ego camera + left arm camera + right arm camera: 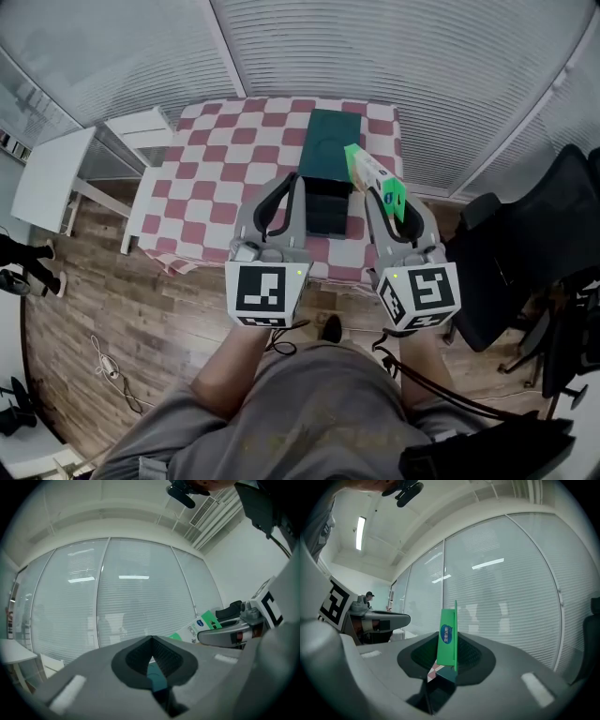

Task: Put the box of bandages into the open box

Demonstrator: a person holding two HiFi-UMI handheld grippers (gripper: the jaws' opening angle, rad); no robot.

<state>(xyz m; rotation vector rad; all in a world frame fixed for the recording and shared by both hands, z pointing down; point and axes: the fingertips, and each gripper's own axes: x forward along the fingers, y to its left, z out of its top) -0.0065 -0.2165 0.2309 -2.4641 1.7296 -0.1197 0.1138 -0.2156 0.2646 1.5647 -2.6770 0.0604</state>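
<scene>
Left gripper jaws together; right gripper clamping bandage box

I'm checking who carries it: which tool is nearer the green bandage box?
Right. The right tool is shut on the bandage box, which stands between its jaws. The left tool, shut and empty, is off to the box's left, apart from it.
</scene>
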